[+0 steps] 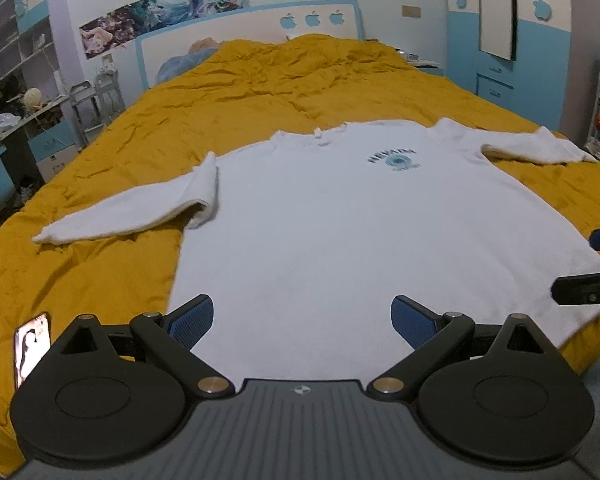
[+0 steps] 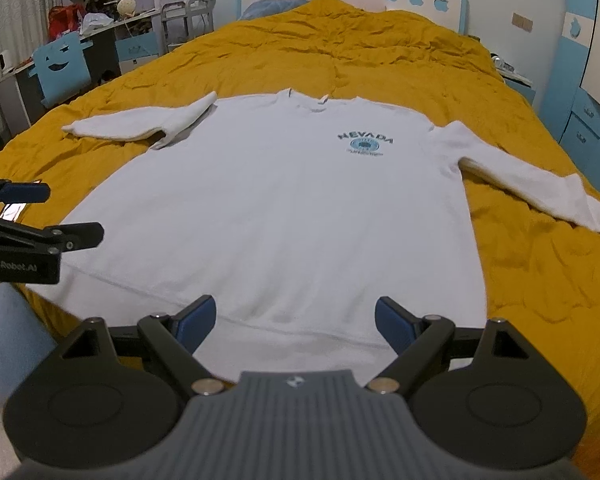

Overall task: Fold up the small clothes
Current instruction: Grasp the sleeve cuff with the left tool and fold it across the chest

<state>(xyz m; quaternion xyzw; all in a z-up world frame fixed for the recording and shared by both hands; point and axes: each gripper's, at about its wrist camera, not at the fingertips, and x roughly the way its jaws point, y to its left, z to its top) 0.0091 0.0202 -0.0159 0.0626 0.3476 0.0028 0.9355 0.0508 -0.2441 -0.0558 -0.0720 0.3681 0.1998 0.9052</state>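
Observation:
A white long-sleeved sweatshirt [image 1: 340, 224] with a blue NEVADA print lies flat, front up, on the yellow bedspread, both sleeves spread outward; it also shows in the right wrist view [image 2: 284, 208]. My left gripper [image 1: 302, 322] is open and empty, hovering over the hem at the garment's left part. My right gripper [image 2: 296, 322] is open and empty over the hem. The left gripper shows at the left edge of the right wrist view [image 2: 40, 216], and the right gripper at the right edge of the left wrist view [image 1: 596, 268].
The yellow bedspread [image 1: 260, 92] covers a wide bed with a blue-white headboard [image 1: 252, 28]. A phone [image 1: 30, 346] lies on the bed's near left corner. A desk and shelves [image 2: 80, 40] stand to the left, blue wardrobes [image 1: 520, 40] to the right.

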